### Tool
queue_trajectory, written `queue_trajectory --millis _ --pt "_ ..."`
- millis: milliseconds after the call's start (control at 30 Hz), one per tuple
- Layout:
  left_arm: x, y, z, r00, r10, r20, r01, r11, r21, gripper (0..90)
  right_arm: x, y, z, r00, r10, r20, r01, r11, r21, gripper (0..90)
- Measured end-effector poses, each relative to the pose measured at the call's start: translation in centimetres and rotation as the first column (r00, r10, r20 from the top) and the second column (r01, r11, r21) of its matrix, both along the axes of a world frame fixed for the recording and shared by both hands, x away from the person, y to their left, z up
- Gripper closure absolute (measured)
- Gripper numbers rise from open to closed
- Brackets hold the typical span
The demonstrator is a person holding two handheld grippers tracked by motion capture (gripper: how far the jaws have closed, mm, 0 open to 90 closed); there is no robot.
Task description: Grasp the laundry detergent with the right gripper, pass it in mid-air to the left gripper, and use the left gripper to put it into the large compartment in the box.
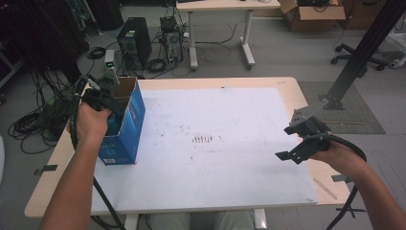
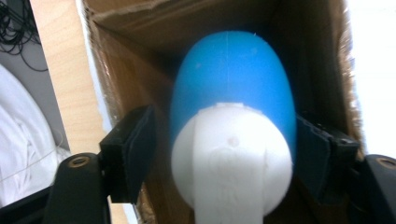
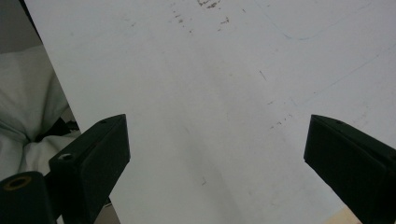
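Observation:
A blue cardboard box (image 1: pixel 125 125) stands open-topped at the left of the white mat (image 1: pixel 215 143). My left gripper (image 1: pixel 107 103) reaches down into its mouth. In the left gripper view, a blue egg-shaped object with a white rounded end (image 2: pixel 231 116) sits between the jaws of the left gripper (image 2: pixel 226 149), inside the brown box walls (image 2: pixel 140 70). A thin gap shows beside the left jaw, and the right jaw stands at the object's edge. Over the mat's right edge, my right gripper (image 1: pixel 287 143) hovers. Its jaws (image 3: pixel 217 154) are wide apart with only bare mat (image 3: pixel 210 70) between them.
The wooden table (image 1: pixel 287 86) carries the mat with faint brown marks (image 1: pixel 202 139) in the middle. On the floor behind are a computer tower (image 1: pixel 134 40), tangled cables (image 1: pixel 33 120), another table (image 1: pixel 220 28), a cardboard box (image 1: pixel 311 14) and a black post (image 1: pixel 364 48).

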State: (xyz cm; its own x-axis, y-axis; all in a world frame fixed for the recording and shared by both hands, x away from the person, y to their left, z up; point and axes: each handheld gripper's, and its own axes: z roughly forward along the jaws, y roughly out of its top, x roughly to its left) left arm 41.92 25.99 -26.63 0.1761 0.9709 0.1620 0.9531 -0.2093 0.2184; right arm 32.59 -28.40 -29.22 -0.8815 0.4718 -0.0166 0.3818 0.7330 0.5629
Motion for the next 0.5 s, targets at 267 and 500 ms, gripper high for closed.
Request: queue_trajectory --millis 267,500 --pt "-0.4 0.1 2.1 0.9991 -0.009 0.041 0.009 0.9999 -0.005 22.5 0.0 0.3 0.3 1.0000 0.004 0.004 -0.004 1.000 0.000 6.6" --pt "-1.2 0.7 3.8 0.9982 -0.023 0.056 0.023 0.9997 -0.005 20.6 -0.1 0.3 0.4 1.0000 0.002 0.008 -0.002 1.000 -0.002 6.5"
